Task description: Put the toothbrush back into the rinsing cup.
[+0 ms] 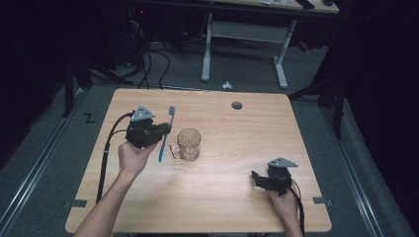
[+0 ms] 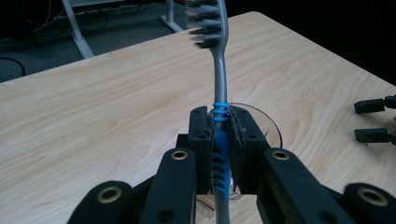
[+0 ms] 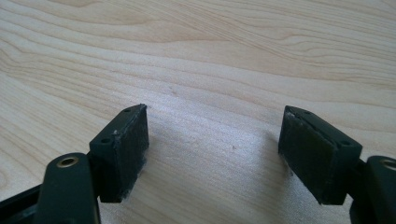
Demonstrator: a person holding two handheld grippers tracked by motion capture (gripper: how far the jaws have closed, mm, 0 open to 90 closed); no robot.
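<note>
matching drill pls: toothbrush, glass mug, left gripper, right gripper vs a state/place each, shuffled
Things:
1. toothbrush
2. glass mug
3. left gripper
4. right gripper

States or places:
A. jaws apart, nothing between them, low over the table
B. stands empty near the table's middle
C. clamped by its blue grip, bristle end up
D. shut on a handle

Pairs: 1-C, 2-B, 3-D, 4-A

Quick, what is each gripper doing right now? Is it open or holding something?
Left gripper: shut on the toothbrush, above the glass mug.
Right gripper: open, holding nothing, over the table.
</note>
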